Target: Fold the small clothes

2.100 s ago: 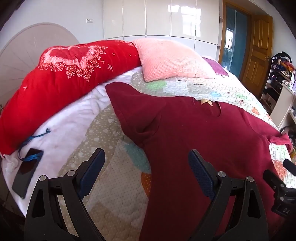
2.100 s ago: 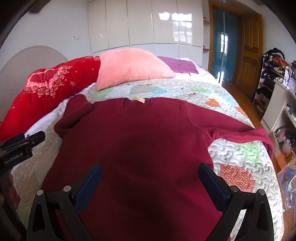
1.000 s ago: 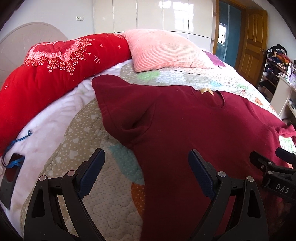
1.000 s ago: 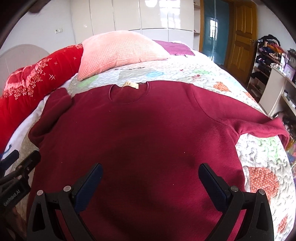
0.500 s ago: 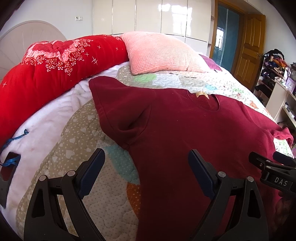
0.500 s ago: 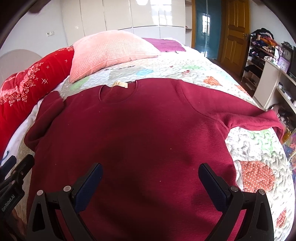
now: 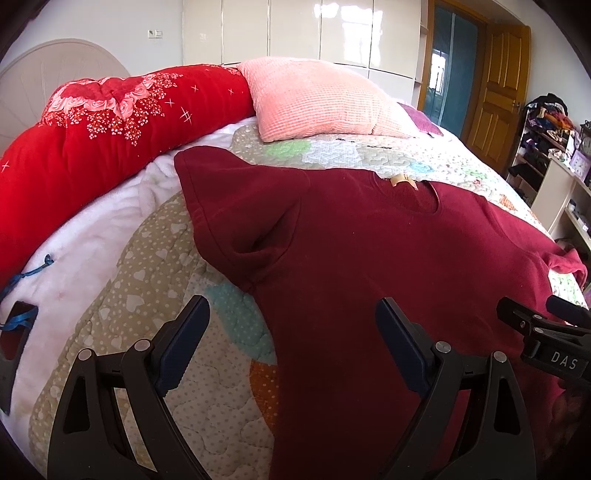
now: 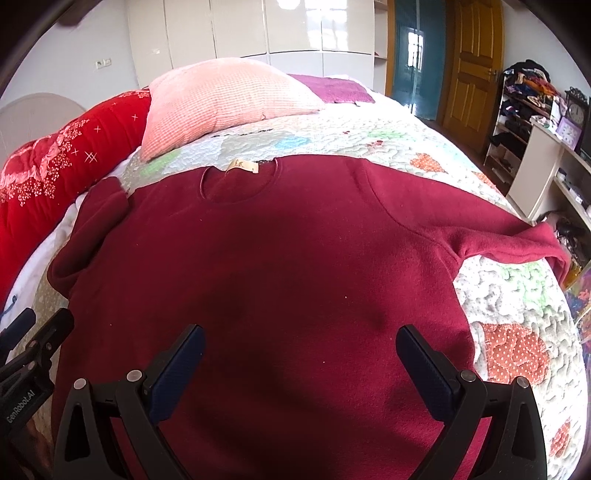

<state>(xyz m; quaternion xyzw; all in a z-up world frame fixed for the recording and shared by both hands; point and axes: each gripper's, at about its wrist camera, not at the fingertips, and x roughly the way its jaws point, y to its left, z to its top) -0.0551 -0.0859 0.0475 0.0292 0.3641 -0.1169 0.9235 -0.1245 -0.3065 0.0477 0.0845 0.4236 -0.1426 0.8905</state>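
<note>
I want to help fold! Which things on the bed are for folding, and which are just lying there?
For folding: sweater, left gripper, right gripper.

Just lying there: pink pillow, red quilt, purple cloth, phone.

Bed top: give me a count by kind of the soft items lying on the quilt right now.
Sweater: 1, maroon sweater
Pillow: 1, pink pillow
Rolled comforter: 1, red comforter
Folded cloth: 1, purple cloth
Total: 4

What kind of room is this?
Most likely a home bedroom: a quilt-covered bed with a pink pillow, white wardrobe doors behind it, and a maroon sweater spread out for folding.
</note>
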